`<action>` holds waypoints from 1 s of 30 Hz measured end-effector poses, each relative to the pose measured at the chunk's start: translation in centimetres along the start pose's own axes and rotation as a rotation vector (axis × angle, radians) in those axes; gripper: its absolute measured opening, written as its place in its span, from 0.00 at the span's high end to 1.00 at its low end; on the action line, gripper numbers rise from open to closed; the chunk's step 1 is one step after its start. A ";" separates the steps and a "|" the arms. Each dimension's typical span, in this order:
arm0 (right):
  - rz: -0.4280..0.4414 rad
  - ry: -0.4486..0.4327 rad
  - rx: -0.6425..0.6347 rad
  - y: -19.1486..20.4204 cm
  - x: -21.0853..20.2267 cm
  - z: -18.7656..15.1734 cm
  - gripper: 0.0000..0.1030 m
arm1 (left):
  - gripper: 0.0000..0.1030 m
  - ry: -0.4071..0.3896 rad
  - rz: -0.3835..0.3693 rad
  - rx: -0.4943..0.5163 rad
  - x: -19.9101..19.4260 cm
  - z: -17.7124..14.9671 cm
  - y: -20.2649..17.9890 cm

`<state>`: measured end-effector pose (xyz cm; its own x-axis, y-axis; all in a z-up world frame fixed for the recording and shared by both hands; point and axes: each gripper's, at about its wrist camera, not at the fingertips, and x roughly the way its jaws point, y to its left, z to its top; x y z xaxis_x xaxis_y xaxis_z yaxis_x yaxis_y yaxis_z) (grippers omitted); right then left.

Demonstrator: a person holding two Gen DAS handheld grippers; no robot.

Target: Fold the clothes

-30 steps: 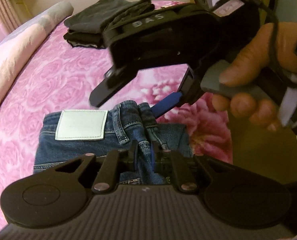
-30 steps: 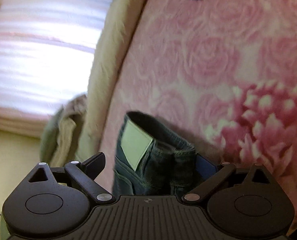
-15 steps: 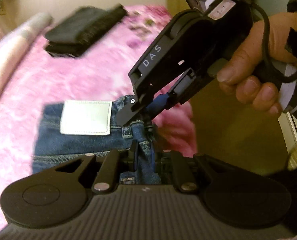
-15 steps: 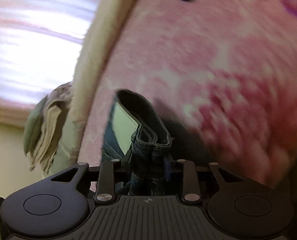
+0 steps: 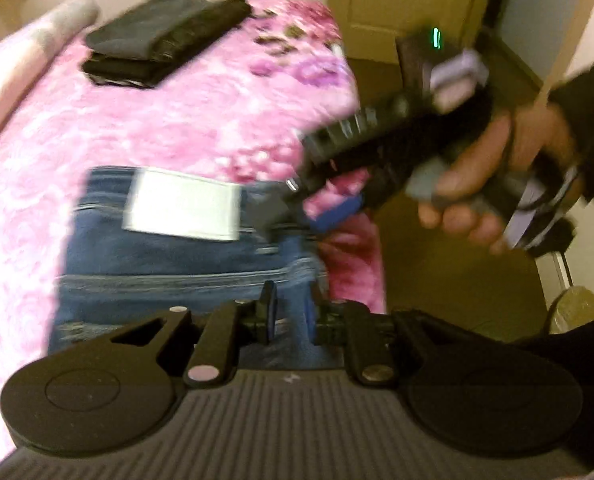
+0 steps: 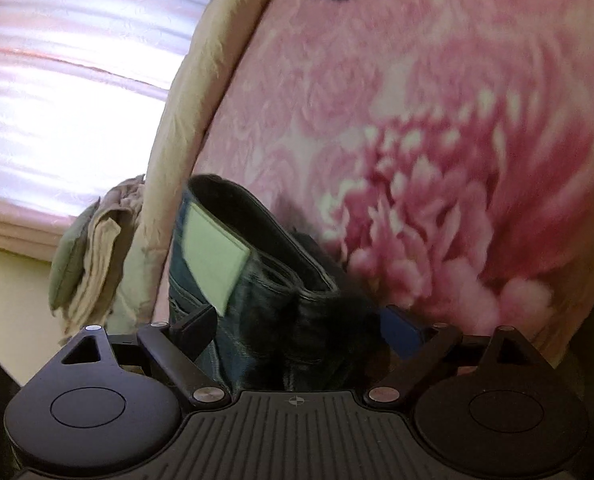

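Bed: we see a pink floral cover (image 5: 201, 120) with black folded clothes (image 5: 165, 36) at its far end.
Jeans: ours (image 5: 169, 272) lie folded at the bed's near edge.
Left gripper (image 5: 287, 316): our jaws, opening, still pinch denim.
Right gripper (image 6: 297, 332): jaws opening wide, astride the jeans' (image 6: 257, 300) folded edge.

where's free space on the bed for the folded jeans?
Bare blanket lies between the jeans and the black folded stack, and along the pale roll beside them. The near edge is crowded: both grippers work at the jeans there.
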<state>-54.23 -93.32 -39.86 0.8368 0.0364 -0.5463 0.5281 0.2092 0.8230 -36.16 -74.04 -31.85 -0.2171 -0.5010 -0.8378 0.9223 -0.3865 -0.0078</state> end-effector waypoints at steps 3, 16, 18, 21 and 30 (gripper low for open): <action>0.019 -0.031 0.026 -0.8 1.1 -0.3 0.10 | 0.88 -0.017 0.073 -0.065 -1.7 -0.2 3.2; 0.053 0.004 -0.590 15.2 -1.9 1.2 0.65 | 0.87 -0.122 0.282 -0.257 -5.8 0.6 11.7; 0.060 0.001 -0.624 15.4 -2.5 0.9 0.65 | 0.85 -0.120 0.259 -0.256 -5.2 0.5 11.3; -0.074 0.013 -0.481 10.3 -2.3 1.1 0.65 | 0.85 -0.093 0.217 -0.253 -3.5 0.4 10.3; -0.264 0.018 -0.261 4.8 -3.5 3.5 0.34 | 0.73 0.084 0.112 -0.292 3.9 -0.6 9.2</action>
<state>-54.10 -95.89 -33.48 0.6725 -0.0354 -0.7393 0.6693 0.4555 0.5870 -28.35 -79.04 -35.49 -0.0928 -0.4579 -0.8841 0.9944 -0.0880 -0.0588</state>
